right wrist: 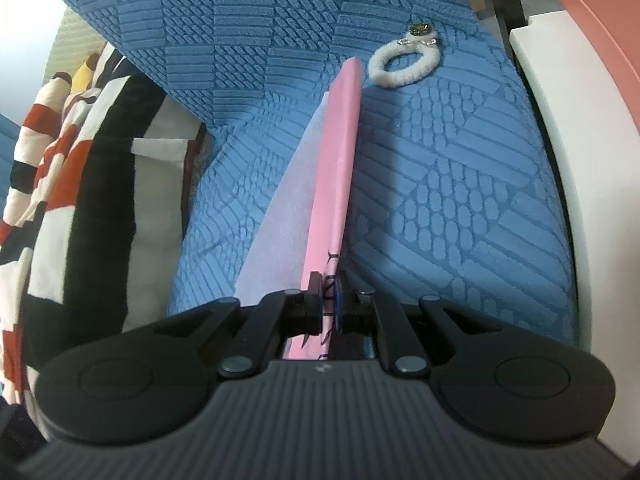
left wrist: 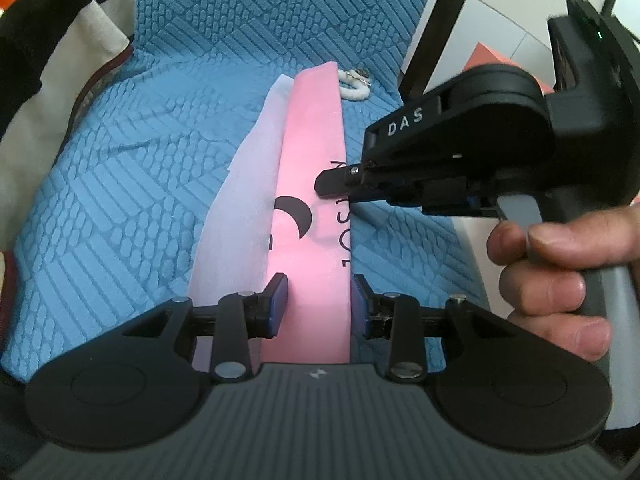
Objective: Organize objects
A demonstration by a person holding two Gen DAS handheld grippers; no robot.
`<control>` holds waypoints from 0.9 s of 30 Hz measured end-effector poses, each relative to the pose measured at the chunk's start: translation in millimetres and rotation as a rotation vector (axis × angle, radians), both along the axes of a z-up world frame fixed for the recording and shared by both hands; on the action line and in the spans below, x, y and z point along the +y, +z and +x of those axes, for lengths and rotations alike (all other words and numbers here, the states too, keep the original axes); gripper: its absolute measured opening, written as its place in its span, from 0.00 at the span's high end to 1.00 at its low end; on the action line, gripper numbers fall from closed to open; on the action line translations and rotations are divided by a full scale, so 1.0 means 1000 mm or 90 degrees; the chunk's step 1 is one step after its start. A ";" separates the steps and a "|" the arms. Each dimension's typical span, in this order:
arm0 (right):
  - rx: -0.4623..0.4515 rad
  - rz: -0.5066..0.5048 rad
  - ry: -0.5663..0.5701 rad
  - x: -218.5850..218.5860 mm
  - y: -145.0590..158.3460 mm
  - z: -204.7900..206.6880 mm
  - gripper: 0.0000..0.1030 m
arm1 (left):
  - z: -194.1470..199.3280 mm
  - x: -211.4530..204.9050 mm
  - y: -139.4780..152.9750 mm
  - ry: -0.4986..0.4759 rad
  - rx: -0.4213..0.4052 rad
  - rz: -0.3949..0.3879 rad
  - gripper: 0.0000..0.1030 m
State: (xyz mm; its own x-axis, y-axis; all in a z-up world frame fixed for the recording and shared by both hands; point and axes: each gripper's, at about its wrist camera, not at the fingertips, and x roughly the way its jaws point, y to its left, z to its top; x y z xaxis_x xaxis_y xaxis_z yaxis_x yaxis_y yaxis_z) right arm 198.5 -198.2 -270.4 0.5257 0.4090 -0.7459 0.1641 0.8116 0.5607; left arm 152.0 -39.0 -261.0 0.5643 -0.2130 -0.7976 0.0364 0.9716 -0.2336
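Observation:
A pink pouch with black print and a pale lilac inner sheet lies along the blue textured sofa seat. My left gripper is open, its blue pads on either side of the pouch's near end, not pressing it. My right gripper comes in from the right and is shut on the pouch's right edge; in the right wrist view the right gripper clamps the pouch, seen edge-on. A white fluffy hair tie with a jewelled charm lies beyond the pouch's far end and also shows in the left wrist view.
A striped black, white and red blanket lies on the left of the seat. The blue backrest rises behind. A white armrest bounds the seat on the right, with a salmon box beyond it.

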 end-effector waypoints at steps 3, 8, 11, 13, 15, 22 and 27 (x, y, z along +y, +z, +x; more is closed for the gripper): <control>0.000 -0.011 -0.003 0.000 0.003 -0.003 0.91 | -0.004 -0.009 0.000 -0.017 -0.009 0.031 0.62; -0.011 -0.041 -0.003 0.001 0.010 -0.007 0.91 | -0.007 -0.018 0.002 -0.038 -0.022 0.060 0.70; -0.020 -0.055 -0.003 0.000 0.014 -0.009 0.91 | -0.009 -0.019 0.004 -0.045 -0.033 0.062 0.79; -0.020 -0.060 -0.005 -0.002 0.016 -0.011 0.91 | -0.008 -0.016 0.005 -0.041 -0.034 0.045 0.85; -0.017 -0.060 -0.011 -0.005 0.016 -0.012 0.91 | -0.008 -0.010 0.007 -0.032 -0.032 0.024 0.89; -0.048 -0.047 -0.025 -0.011 0.025 -0.015 0.89 | -0.003 0.012 0.009 0.009 -0.012 -0.055 0.91; -0.066 -0.031 -0.038 -0.018 0.029 -0.017 0.89 | 0.002 0.025 0.006 0.032 0.002 -0.071 0.91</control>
State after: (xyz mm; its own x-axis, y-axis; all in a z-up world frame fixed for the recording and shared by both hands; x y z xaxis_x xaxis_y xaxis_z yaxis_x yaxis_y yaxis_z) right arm 182.0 -215.9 -240.9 0.6230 0.3385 -0.7052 0.1570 0.8291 0.5367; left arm 154.0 -14.5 -254.9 0.5746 -0.2716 -0.7720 -0.0129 0.9402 -0.3404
